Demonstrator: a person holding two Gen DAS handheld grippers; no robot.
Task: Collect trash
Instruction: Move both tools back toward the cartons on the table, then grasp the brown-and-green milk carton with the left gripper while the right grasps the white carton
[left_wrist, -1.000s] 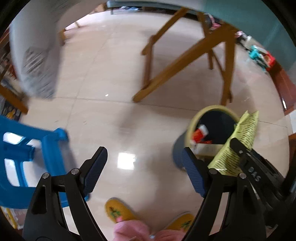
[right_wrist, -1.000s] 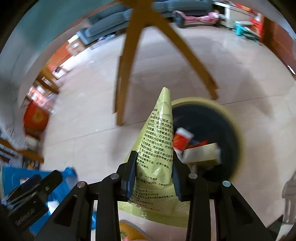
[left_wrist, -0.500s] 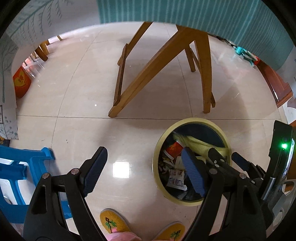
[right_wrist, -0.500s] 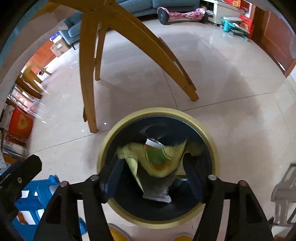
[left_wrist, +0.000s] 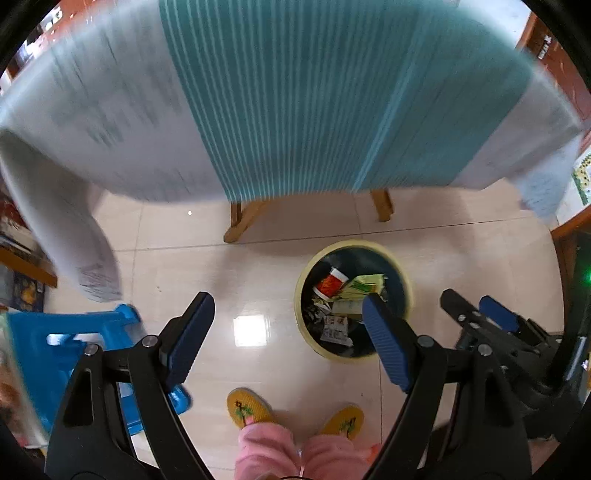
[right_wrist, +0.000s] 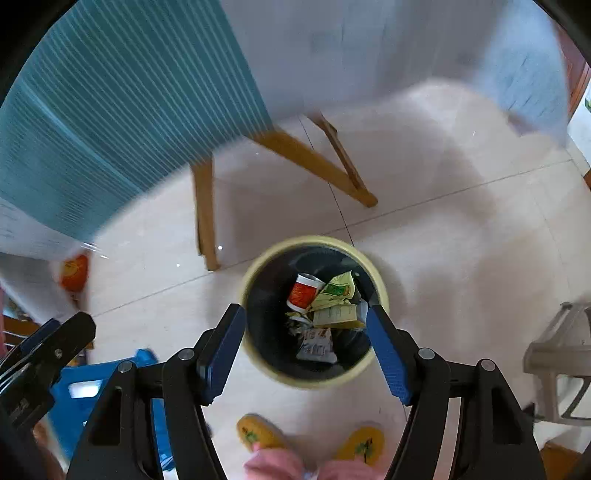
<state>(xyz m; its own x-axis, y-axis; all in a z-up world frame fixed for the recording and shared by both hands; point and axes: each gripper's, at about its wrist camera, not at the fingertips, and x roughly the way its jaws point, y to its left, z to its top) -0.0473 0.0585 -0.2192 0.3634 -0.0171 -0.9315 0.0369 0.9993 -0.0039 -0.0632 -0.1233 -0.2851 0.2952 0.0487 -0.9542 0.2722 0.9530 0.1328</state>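
We look down into the round bin (right_wrist: 314, 380) with the pale yellow rim, standing on the tiled floor (right_wrist: 461, 258) just in front of the wooden legs (right_wrist: 205, 221) of the tabletop (left_wrist: 295, 92), whose teal-striped cloth hangs above it. Inside the bin lie a red and white cup (right_wrist: 303, 291), a yellow-green packet (right_wrist: 336, 290) touching the cup, a pale printed wrapper (right_wrist: 334, 316) just under the packet, and a silvery wrapper (right_wrist: 317, 345) nearer us. The right tongs (right_wrist: 304, 352) hang above the bin, spread wide with nothing between them. The left tongs (left_wrist: 286, 338) are also wide and empty, beside the bin over bare floor. A blue stool (left_wrist: 48, 343) stands left of the bin. Two yellow slippers (left_wrist: 247, 408) are planted close to the bin's near side.
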